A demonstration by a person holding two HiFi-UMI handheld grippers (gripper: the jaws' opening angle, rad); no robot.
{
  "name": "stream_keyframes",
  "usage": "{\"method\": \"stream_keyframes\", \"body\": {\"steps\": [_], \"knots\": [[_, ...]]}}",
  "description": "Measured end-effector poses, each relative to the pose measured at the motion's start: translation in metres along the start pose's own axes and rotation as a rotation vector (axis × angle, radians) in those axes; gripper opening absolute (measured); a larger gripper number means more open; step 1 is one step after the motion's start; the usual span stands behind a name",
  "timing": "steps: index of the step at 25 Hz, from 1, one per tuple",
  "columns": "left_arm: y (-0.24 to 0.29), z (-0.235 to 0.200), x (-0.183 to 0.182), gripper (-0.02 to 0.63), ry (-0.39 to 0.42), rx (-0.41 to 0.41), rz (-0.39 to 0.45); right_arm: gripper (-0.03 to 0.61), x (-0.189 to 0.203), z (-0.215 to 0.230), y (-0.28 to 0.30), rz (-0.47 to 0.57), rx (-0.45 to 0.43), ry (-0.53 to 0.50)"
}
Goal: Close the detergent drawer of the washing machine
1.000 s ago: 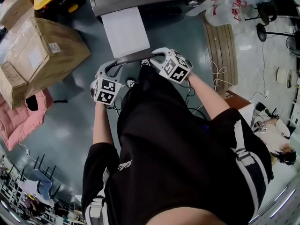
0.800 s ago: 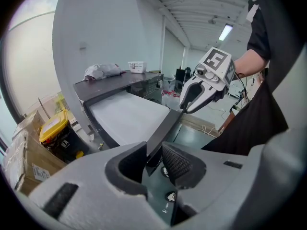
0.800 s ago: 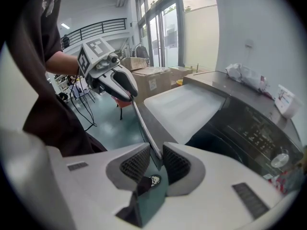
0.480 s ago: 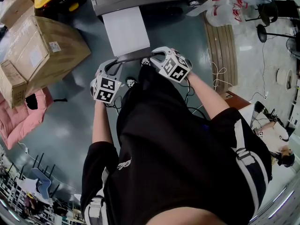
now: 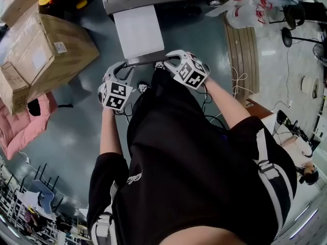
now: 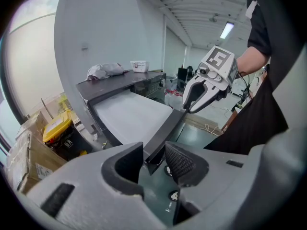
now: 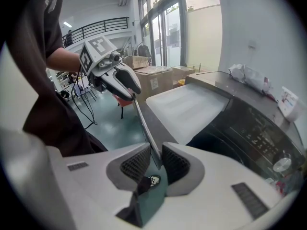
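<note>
One drawer front (image 6: 165,128), left claw (image 6: 154,159) opening around it, right claw (image 7: 154,163) gripping it, teal floor (image 5: 76,131)

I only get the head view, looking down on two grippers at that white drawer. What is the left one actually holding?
Observer: Nothing firmly. The left gripper has the dark front edge of the drawer between its jaws, but they are opening, with a gap beside one pad.
Operator: And the right one?
Observer: The right gripper is shut on that same edge, one pad each side.
Operator: Anything on top?
Observer: Yes, a crumpled wrapper and a small white box lie on the washing machine.
</note>
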State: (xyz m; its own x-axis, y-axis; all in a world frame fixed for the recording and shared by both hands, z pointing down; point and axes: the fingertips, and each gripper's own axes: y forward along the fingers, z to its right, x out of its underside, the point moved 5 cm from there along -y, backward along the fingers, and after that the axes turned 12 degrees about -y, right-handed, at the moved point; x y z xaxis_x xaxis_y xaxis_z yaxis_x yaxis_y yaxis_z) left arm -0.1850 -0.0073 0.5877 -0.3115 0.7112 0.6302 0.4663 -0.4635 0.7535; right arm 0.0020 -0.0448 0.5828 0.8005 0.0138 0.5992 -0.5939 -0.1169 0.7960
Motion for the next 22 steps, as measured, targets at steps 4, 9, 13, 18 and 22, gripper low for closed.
{"method": "stream_keyframes", "body": {"steps": [4,9,13,18,22], "knots": [[-0.001,-0.006,0.003,0.187,0.006,-0.016,-0.022,0.083,-0.001,-0.001,0.002,0.003,-0.003,-0.001],[0.006,-0.006,0.014,0.203,0.052,0.003,-0.083,0.083,-0.001,-0.001,0.002,0.006,0.003,0.002],[0.009,-0.006,0.012,0.135,0.046,-0.013,-0.064,0.083,-0.001,-0.001,0.001,0.005,0.009,0.004],[0.007,-0.007,0.012,0.130,0.036,-0.013,-0.056,0.083,-0.002,0.000,0.001,0.009,0.010,0.003],[0.007,-0.006,0.009,0.130,0.023,-0.020,-0.046,0.084,-0.002,0.002,-0.002,0.012,0.017,0.004]]}}
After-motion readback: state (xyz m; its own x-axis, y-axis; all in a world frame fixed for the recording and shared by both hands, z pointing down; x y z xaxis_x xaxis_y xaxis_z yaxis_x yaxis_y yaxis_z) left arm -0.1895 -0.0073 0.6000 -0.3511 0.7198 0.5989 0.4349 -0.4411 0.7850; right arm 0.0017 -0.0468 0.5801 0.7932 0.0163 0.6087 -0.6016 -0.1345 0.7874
